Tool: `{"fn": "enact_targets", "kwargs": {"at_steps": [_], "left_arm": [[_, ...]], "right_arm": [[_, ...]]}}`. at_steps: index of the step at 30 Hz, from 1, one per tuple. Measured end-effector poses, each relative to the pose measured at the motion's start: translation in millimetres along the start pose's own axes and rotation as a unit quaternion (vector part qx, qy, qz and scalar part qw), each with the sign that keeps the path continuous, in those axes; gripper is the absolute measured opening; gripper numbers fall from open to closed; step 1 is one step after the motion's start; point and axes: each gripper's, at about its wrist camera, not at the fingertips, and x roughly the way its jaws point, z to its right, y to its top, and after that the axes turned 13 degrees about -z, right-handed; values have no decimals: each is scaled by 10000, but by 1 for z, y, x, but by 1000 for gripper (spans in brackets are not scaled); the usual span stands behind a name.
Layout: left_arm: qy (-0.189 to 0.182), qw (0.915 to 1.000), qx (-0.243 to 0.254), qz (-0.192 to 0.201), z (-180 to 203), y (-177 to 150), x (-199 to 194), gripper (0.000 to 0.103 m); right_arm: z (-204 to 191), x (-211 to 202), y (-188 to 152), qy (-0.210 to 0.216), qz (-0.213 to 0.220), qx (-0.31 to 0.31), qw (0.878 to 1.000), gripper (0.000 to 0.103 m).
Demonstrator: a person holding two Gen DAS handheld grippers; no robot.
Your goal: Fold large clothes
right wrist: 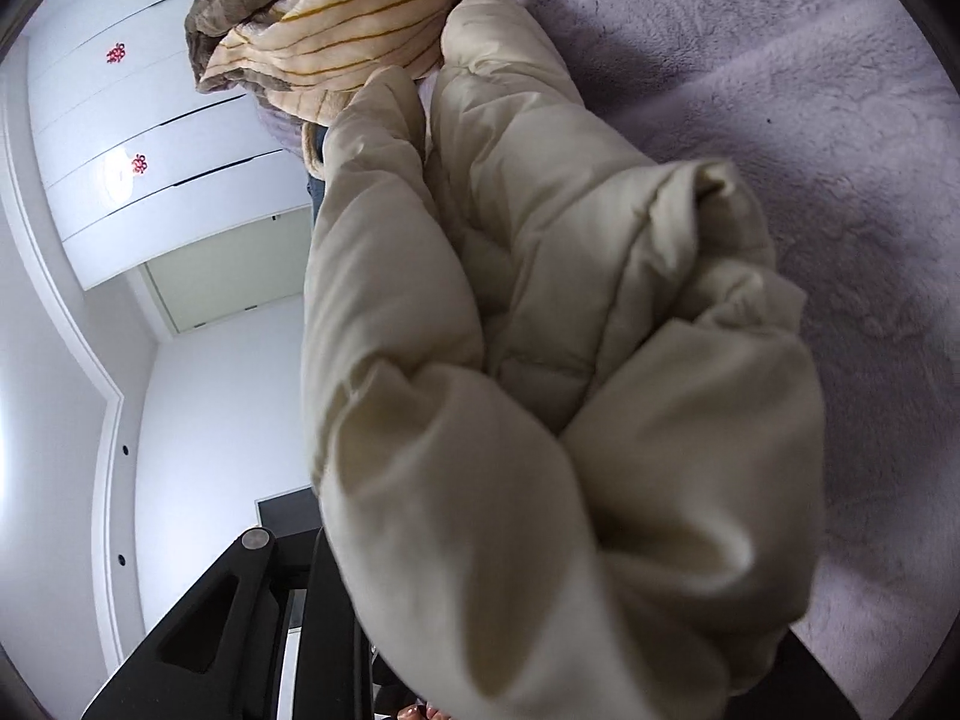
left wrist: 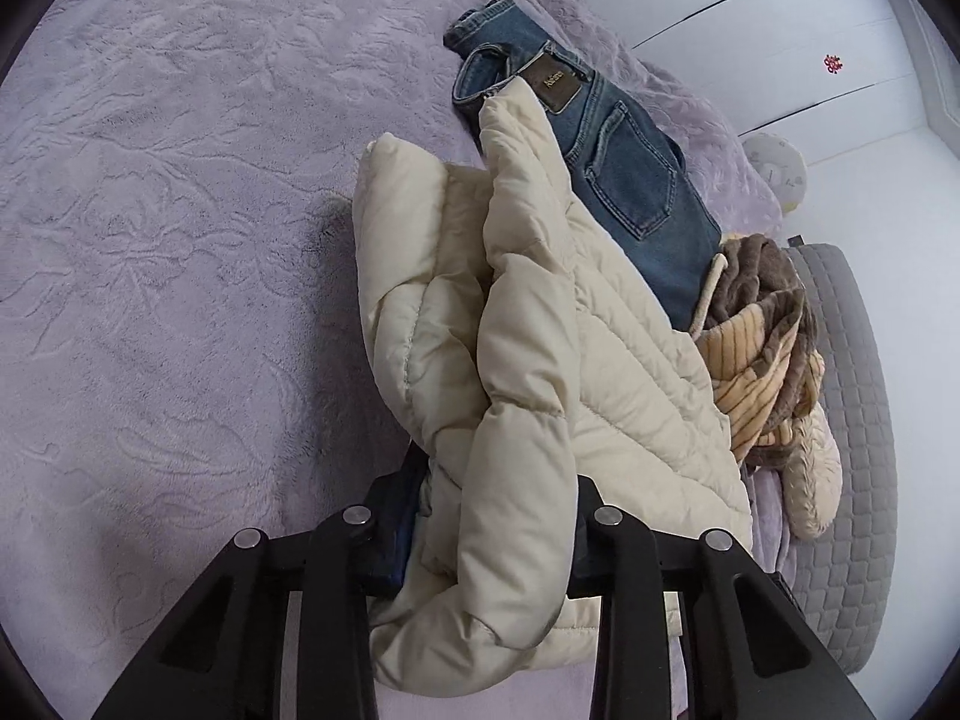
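Note:
A cream quilted puffer jacket (left wrist: 540,312) lies bunched on the lilac bedspread (left wrist: 180,210). My left gripper (left wrist: 489,504) is shut on a thick fold of it, and the padded cloth bulges out between the two black fingers (left wrist: 390,516). In the right wrist view the same jacket (right wrist: 540,360) fills the middle of the frame and drapes over my right gripper (right wrist: 468,570), which is shut on a bunched part. Only the right gripper's left finger (right wrist: 327,588) shows; the other is hidden under the cloth.
Blue jeans (left wrist: 624,168) lie behind the jacket. A brown and striped fleece garment (left wrist: 762,348) sits to its right, also seen as a striped heap (right wrist: 336,30). A grey quilted bed edge (left wrist: 852,420) borders the right, with white wardrobe doors (right wrist: 150,138) beyond.

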Motion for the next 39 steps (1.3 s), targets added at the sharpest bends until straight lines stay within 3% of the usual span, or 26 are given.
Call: {"fn": "enact_targets", "kwargs": {"at_steps": [6, 14, 22, 27, 29, 31, 36, 39], "left_arm": [[-34, 9999, 120, -120, -2, -28, -26, 35], [24, 9987, 24, -508, -32, -87, -52, 35], [739, 9934, 105, -875, -60, -138, -55, 36], [956, 9903, 25, -1011, -71, -151, -48, 36], [1084, 9888, 42, -1023, -69, -151, -48, 43], [1358, 9860, 46, -966, -67, -151, -50, 56], [1526, 9835, -46, -965, -68, -147, -57, 58], [1836, 9794, 6, -836, -65, -148, -64, 81]], "right_arm": [[-8, -10, -14, 65, -76, -67, 9999, 27], [5, -23, -62, 6, -223, 77, 9997, 27], [36, -29, -100, -155, -277, 516, 9982, 27], [45, -19, -86, -531, -261, 641, 9962, 31], [46, -19, -83, -742, -284, 628, 9949, 33], [41, -17, -79, -948, -268, 606, 9933, 37], [26, -11, -67, -1520, -328, 559, 9862, 56], [20, -13, -66, -1832, -378, 479, 9812, 60]]}}
